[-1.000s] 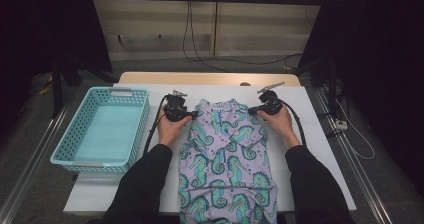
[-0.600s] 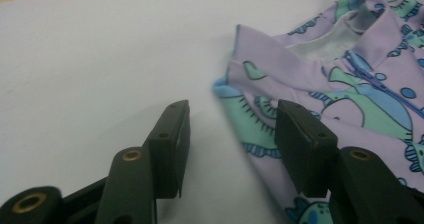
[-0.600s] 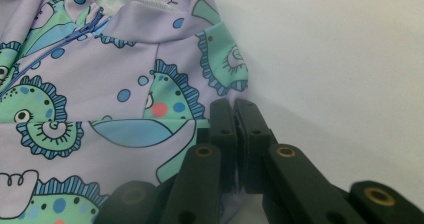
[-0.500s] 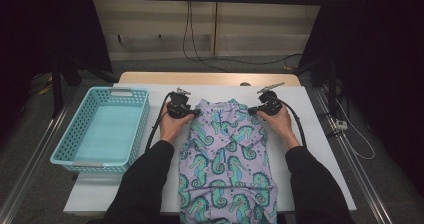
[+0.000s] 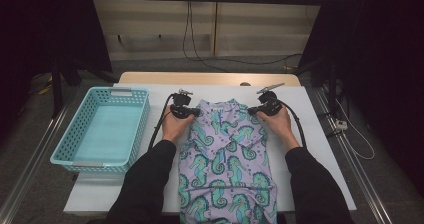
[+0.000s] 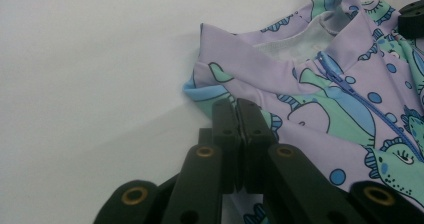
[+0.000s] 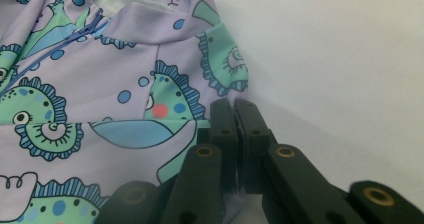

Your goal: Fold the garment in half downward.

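Left tongs [image 5: 196, 112]: jaws have just been closing and now stand pressed together at the near left shoulder edge of the garment [image 5: 225, 164]. In the left gripper view [image 6: 240, 115] the tips meet right at the hem where purple cloth ends and white surface begins; the fabric seems pinched between them, though the pinch itself is hidden behind the jaws.
Right tongs [image 5: 251, 111]: jaws closed, set on the opposite shoulder of the garment. In the right gripper view [image 7: 235, 115] the tips sit together on the cloth's edge, beside a green seahorse print.
Hands: the left hand [image 5: 175, 126] and the right hand [image 5: 278, 124] each grip a tool, forearms in dark sleeves coming in from the bottom.
Garment: a purple zip-front top with green and blue seahorses, lying flat and face up on the tabletop [image 5: 320, 149], collar pointing away from the person, lower end running off the near edge.
Collar and zip [image 6: 345, 86]: collar stands slightly open, pale lining showing, blue zip running down from it.
Basket [image 5: 102, 129]: a light blue plastic basket at the left side of the tabletop, well apart from the garment.
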A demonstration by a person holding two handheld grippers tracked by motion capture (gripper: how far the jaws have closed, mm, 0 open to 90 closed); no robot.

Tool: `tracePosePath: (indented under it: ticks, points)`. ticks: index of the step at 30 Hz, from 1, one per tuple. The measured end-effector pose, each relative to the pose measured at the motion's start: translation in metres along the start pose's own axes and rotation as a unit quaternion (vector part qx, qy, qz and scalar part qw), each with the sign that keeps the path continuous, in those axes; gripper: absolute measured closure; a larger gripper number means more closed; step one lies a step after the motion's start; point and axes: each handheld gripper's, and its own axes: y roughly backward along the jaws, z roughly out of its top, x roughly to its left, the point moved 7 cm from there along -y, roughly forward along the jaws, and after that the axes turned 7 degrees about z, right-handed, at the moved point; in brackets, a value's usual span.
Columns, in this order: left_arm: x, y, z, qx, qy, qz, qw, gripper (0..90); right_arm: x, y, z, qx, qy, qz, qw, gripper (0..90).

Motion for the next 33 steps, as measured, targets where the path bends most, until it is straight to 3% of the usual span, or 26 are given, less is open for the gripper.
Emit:
tracePosePath:
  ticks: [7,13,19,27,33]
  points:
    - [0.002,0.001,0.001,-0.006,0.005,0.001,1.0,88.6,0.0,0.004,0.003,-0.015,-0.01,0.008,0.9998,88.3]
    - [0.0,0.009,0.009,-0.039,0.011,-0.012,0.9991,88.7,-0.002,0.015,0.008,-0.038,-0.016,0.015,0.999,88.4]
    - [-0.003,0.016,0.016,-0.057,-0.002,-0.025,0.9981,88.7,0.0,0.023,0.015,-0.055,-0.01,0.017,0.9983,88.3]
    - [-0.001,0.029,0.028,-0.082,0.004,-0.015,0.9965,88.7,0.002,0.037,0.025,-0.077,-0.006,0.02,0.9968,88.4]
    - [-0.004,0.036,0.036,-0.1,-0.001,-0.023,0.9948,88.7,0.001,0.047,0.03,-0.089,-0.006,0.019,0.9958,88.4]
